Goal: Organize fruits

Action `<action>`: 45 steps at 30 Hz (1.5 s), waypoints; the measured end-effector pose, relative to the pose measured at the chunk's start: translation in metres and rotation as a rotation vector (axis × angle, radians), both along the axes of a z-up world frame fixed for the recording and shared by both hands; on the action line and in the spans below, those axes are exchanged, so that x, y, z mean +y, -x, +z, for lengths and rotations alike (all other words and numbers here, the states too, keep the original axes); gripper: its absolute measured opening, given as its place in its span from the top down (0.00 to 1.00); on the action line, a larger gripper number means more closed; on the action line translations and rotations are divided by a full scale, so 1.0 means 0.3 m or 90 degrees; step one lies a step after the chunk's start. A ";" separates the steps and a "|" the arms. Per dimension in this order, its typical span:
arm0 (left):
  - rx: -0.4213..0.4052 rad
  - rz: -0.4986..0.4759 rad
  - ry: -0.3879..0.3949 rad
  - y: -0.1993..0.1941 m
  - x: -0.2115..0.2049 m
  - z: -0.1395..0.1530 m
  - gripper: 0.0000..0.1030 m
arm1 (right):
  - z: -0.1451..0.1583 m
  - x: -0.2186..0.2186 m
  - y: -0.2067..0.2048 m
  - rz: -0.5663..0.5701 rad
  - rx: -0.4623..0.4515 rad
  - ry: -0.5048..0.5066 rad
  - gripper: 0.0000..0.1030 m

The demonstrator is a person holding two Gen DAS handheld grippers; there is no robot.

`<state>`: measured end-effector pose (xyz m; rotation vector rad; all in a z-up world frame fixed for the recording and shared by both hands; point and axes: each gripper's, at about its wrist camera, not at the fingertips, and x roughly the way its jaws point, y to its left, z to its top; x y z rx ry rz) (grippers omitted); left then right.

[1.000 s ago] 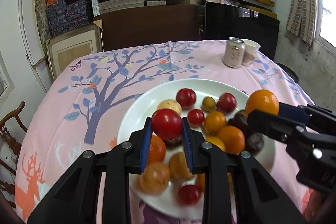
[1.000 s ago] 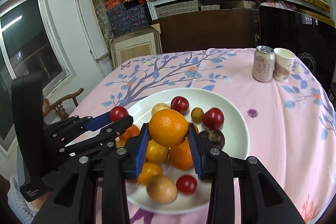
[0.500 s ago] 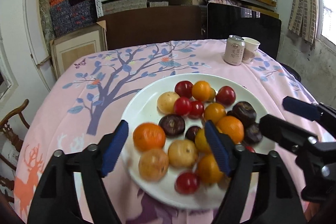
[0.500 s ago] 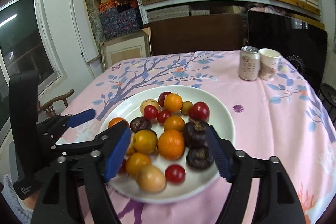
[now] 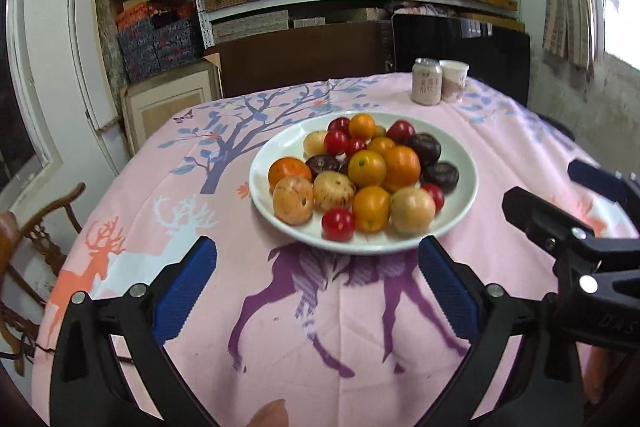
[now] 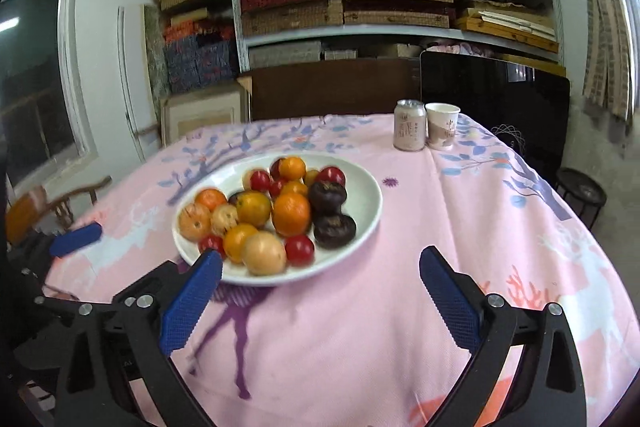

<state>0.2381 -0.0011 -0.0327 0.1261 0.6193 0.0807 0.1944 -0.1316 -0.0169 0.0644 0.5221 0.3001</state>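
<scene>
Pink deer-print cloth covers our table point(image 5: 132, 187), where the fruits point(image 5: 366, 169) sit heaped on the white plate point(image 5: 466, 187) mid-table, so both left tongs point(image 5: 316, 267) and right tongs point(image 6: 320, 277), just opened, gape empty near its front edge.

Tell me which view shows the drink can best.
The right wrist view: the drink can stands nearer and sharper, beside the paper cup. The left wrist view shows it smaller and softer, at the table's far edge.

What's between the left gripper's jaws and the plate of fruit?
Only bare pink tablecloth with a purple deer print separates the open left gripper from the plate, as the left wrist view shows.
</scene>
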 end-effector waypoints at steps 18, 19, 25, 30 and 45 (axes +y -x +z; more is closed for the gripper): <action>0.009 0.045 0.087 -0.003 0.119 0.012 0.04 | -0.048 0.020 0.001 0.019 0.053 0.005 0.03; 0.011 0.043 0.088 -0.003 0.118 0.010 0.04 | -0.049 0.017 0.000 0.017 0.056 0.003 0.03; 0.009 0.042 0.088 -0.003 0.115 0.011 0.04 | -0.053 0.006 -0.010 0.010 0.066 -0.005 0.03; 0.013 0.039 0.085 -0.006 0.110 0.008 0.04 | -0.053 0.007 -0.011 0.012 0.067 -0.006 0.03; -0.001 0.012 0.064 0.000 0.080 0.008 0.04 | -0.059 -0.014 -0.019 0.005 0.070 -0.025 0.03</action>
